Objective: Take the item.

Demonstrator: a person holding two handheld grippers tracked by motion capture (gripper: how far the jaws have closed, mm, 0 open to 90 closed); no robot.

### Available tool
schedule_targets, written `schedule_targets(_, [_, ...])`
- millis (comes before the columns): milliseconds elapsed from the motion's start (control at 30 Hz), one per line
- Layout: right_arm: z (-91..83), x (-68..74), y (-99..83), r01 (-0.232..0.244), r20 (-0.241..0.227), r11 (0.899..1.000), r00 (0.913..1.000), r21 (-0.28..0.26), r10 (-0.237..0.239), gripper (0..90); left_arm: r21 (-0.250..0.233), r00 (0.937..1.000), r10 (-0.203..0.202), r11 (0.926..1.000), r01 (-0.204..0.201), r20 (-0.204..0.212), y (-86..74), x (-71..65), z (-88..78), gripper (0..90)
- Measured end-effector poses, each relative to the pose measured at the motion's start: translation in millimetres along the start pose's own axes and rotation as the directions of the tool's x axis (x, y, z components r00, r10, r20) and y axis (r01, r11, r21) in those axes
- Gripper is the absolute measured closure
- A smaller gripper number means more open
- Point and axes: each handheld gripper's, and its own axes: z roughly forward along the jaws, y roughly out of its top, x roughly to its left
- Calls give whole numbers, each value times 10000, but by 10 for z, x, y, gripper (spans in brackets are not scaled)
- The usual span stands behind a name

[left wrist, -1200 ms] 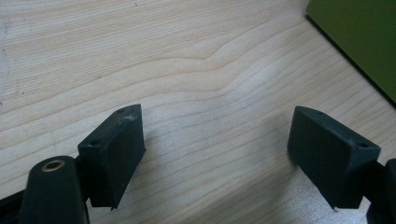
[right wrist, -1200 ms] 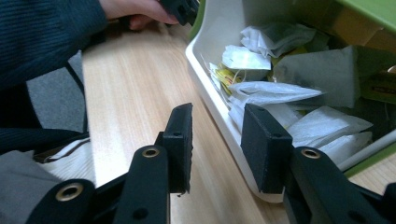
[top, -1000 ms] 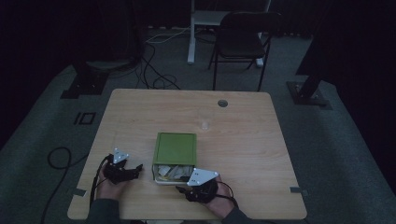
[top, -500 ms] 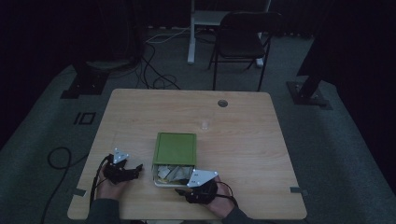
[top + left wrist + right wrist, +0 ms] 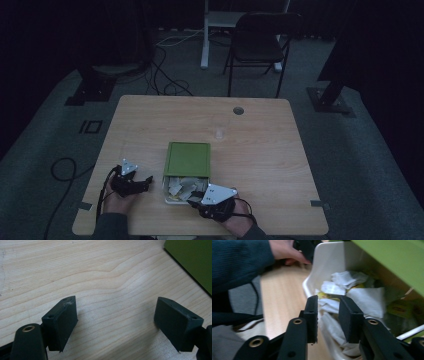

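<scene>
The white box with its green lid slid partly back sits near the table's front edge. The right gripper reaches into its paper scraps, fingers just closing around a white piece. The left gripper rests beside the box, fingers wide apart, holding nothing.

Box interior partly under the green lid; small tabletop object indistinct.

1. One wooden table; one round hole in its top.
2. One white box on it, with one green lid slid partway back.
3. Paper packets heaped inside; too jumbled to count, several at least.
4. Two grippers: left gripper; right gripper.
5. One dark chair beyond the table; one small pale object on the top.
</scene>
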Motion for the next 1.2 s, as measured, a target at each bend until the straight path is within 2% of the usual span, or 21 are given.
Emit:
schedule_targets(133, [28,26,9,163,251,9997,9995,182,-167,655,-1,10000,-1,10000,1,1,0,0,0,197])
schedule_targets(167, [78,80,-12,556,459,9971,9973,520,-580,646,0,10000,0,10000,0,1,0,0,0,197])
schedule_targets(267, [107,105,-17,779,604,9945,9948,706,-822,647,-1,10000,0,10000,0,1,0,0,0,197])
schedule_targets(300, [131,117,-18,921,755,9919,9922,873,-988,670,0,10000,0,10000,0,1,0,0,0,197])
schedule_targets(367, [152,114,-21,921,785,9906,9919,1012,-1003,710,1,10000,0,10000,0,1,0,0,0,197])
schedule_targets(533, [159,108,-19,981,895,9893,9901,1083,-1080,799,0,10000,-5,10000,5,1,0,0,0,197])
schedule_targets(567, [155,103,-22,965,943,9891,9898,1109,-1072,851,3,10000,3,10000,-3,-1,0,0,0,197])
schedule_targets(600, [155,103,-22,965,943,9891,9898,1109,-1072,851,3,10000,3,10000,-3,-1,0,0,0,197])
schedule_targets(667, [141,88,-32,889,969,9906,9903,1041,-991,894,3,10000,2,10000,-2,0,0,0,0,196])
schedule_targets(800, [51,50,-2,538,988,9969,9933,575,-593,900,13,10000,16,10000,-16,2,0,1,-1,197])
schedule_targets(933, [11,33,20,433,944,9983,9944,399,-469,900,12,10000,15,10000,-15,0,0,1,-1,197])
schedule_targets(967, [-69,9,59,264,926,9996,9953,95,-272,900,13,10000,16,10000,-16,2,0,1,-1,197])
schedule_targets(1200, [-227,-23,141,185,1016,9990,9947,-412,-142,900,16,10000,15,10000,-15,0,0,1,-1,197])
